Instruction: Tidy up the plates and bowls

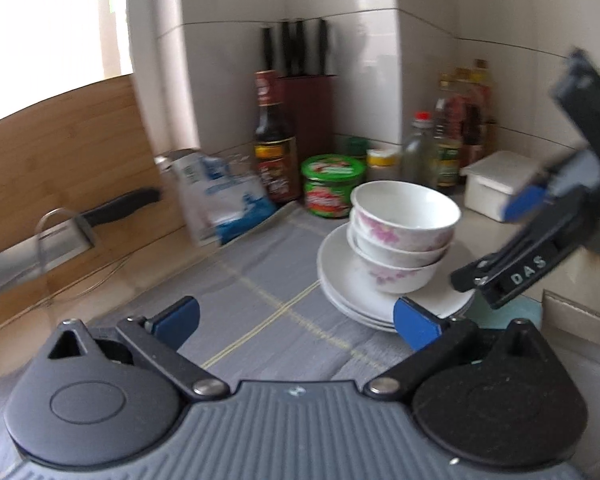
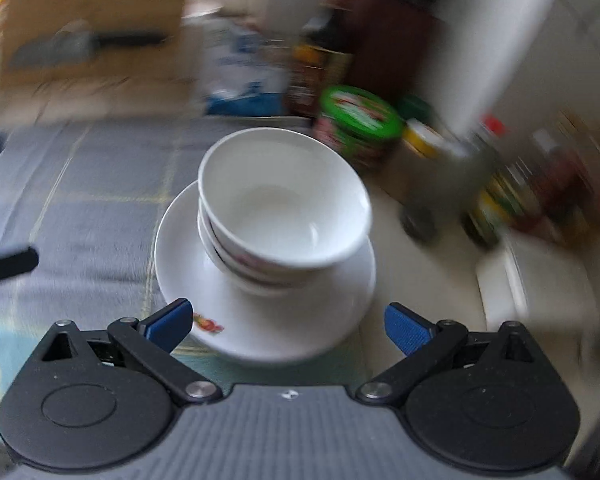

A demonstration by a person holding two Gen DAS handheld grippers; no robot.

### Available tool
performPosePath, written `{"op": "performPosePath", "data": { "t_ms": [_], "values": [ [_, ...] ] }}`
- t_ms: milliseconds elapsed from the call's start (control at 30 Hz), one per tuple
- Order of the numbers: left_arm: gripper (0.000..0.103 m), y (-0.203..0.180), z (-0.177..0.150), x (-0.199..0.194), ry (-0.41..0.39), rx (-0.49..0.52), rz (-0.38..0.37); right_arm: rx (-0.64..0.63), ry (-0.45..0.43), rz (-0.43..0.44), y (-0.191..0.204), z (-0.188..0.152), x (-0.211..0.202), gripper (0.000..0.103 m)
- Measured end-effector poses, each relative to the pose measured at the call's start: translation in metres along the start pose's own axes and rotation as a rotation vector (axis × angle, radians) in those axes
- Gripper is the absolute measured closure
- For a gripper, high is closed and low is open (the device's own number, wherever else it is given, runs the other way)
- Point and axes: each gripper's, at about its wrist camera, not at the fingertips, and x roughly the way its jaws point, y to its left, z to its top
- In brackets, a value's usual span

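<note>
Nested bowls (image 1: 404, 236) stacked atop plates (image 1: 340, 272) on the desk (image 1: 520, 232), just before the green-lidded jar (image 1: 332, 190), saving space; both grippers (image 1: 296, 318) (image 2: 288, 326) nearby, jaws released, empty.

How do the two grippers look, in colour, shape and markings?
Both look alike: the left gripper and the right gripper have a ribbed grey body, two round black discs, black linkage arms with silver pivots, and blue ribbed pads. One finger bears white letters "DAS".
</note>
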Motion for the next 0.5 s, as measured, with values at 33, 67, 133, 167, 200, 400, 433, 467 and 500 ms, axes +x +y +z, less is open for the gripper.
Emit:
{"op": "performPosePath", "data": {
  "t_ms": [33,67,133,167,200,400,433,467,500],
  "values": [
    [0.001,0.0,0.0,-0.005,0.004,-0.014,0.037,0.062,-0.017,-0.008,0.0,-0.006,-0.007,0.0],
    [0.001,-0.001,0.001,-0.01,0.005,-0.024,0.075,0.121,-0.033,-0.016,0.002,-0.012,-0.017,0.0],
    [0.001,-0.001,0.003,-0.016,0.019,-0.03,0.111,0.211,-0.078,-0.036,0.004,-0.024,-0.035,0.0],
    [0.001,-0.001,0.004,-0.019,0.027,-0.035,0.114,0.251,-0.095,-0.046,0.005,-0.029,-0.043,0.0],
    [0.001,0.0,0.005,-0.023,0.027,-0.046,0.109,0.282,-0.109,-0.053,0.006,-0.034,-0.052,0.0],
    [0.001,-0.001,0.011,-0.045,0.015,-0.089,0.08,0.324,-0.182,-0.111,0.015,-0.051,-0.088,0.0],
    [0.001,-0.001,0.012,-0.049,0.011,-0.103,0.075,0.327,-0.188,-0.106,0.016,-0.051,-0.09,0.0],
    [0.001,-0.001,0.013,-0.051,0.01,-0.111,0.079,0.328,-0.191,-0.099,0.017,-0.051,-0.092,0.0],
    [0.001,-0.002,0.014,-0.052,0.009,-0.113,0.082,0.326,-0.196,-0.096,0.019,-0.052,-0.094,0.0]
  ]
}}
